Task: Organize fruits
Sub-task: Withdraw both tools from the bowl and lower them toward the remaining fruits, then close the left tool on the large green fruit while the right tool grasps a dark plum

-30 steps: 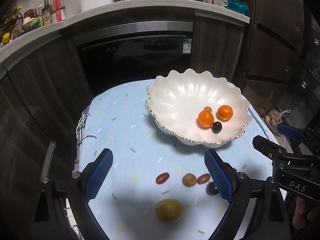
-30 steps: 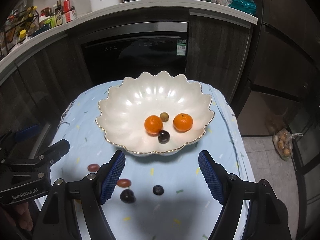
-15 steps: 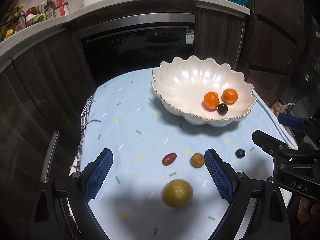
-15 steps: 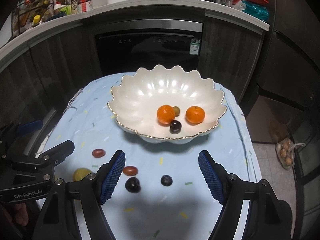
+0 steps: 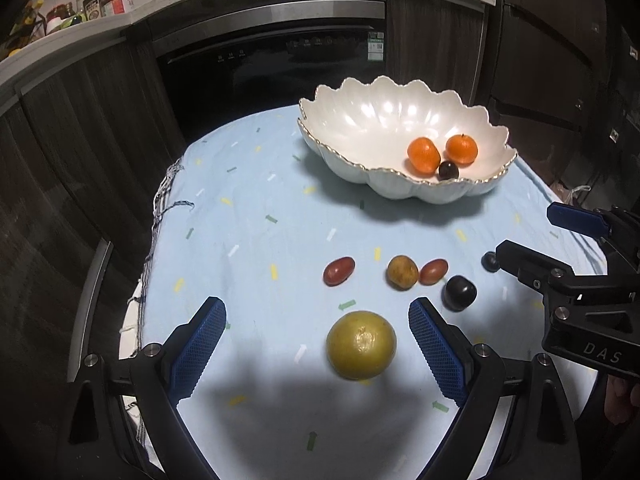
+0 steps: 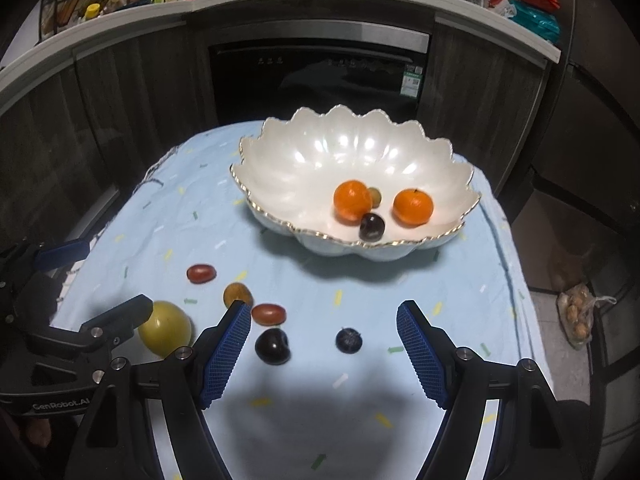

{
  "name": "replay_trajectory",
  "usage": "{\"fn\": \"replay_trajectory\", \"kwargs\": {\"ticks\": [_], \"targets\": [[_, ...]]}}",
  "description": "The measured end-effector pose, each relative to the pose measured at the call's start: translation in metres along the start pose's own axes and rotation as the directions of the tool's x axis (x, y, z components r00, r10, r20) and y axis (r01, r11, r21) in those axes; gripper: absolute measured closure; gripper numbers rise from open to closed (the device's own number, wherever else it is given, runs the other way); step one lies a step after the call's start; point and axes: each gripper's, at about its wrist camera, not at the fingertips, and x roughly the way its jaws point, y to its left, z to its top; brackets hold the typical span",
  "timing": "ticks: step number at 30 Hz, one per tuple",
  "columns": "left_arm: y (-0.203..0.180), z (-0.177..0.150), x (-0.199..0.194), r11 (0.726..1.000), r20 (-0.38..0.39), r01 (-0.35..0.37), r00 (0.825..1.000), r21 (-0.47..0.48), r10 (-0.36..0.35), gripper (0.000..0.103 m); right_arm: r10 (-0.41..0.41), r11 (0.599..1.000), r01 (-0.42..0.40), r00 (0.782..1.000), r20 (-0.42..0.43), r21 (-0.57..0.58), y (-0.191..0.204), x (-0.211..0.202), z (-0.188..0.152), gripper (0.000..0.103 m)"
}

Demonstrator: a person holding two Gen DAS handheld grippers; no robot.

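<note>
A white scalloped bowl [image 5: 360,148] [image 6: 304,168] holds two oranges [image 5: 424,155] [image 6: 352,202], a dark plum [image 6: 371,227] and a small brownish fruit [image 6: 375,196]. On the blue cloth lie a yellow-green round fruit [image 5: 361,345] [image 6: 165,333], two red oval fruits [image 5: 339,271] [image 6: 268,314], a tan fruit [image 5: 402,272], a dark plum [image 5: 459,293] [image 6: 272,346] and a blueberry [image 6: 349,340]. My left gripper [image 5: 316,344] is open, the yellow-green fruit between its fingers. My right gripper [image 6: 324,344] is open around the plum and blueberry.
The small table [image 5: 248,208] stands before dark cabinets and an oven [image 6: 320,76]. A counter [image 6: 120,16] with bottles runs behind. A bag [image 6: 576,316] lies on the floor at right. Each gripper shows at the edge of the other's view.
Both grippers have pulled back and lowered toward the near fruits. The bowl looks farther away, and the yellow-green fruit now sits between the left fingers.
</note>
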Motion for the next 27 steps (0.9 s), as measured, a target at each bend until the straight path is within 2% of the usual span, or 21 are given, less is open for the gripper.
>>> {"fn": "replay_trajectory", "kwargs": {"ticks": [7, 17, 27], "targets": [[-0.006, -0.011, 0.005, 0.999, 0.02, 0.002, 1.0, 0.036, -0.003, 0.009, 0.024, 1.0, -0.024, 1.0, -0.002, -0.02, 0.003, 0.008, -0.008, 0.027], [-0.013, -0.021, 0.018, 0.998, -0.005, 0.01, 1.0, 0.063, -0.01, 0.01, 0.053, 0.997, -0.054, 0.999, -0.01, -0.049, 0.008, 0.02, -0.016, 0.027], [-0.016, -0.024, 0.031, 0.998, -0.038, 0.024, 0.999, 0.064, -0.022, 0.02, 0.078, 0.996, -0.08, 0.996, -0.042, -0.043, 0.01, 0.037, -0.02, 0.03]]}}
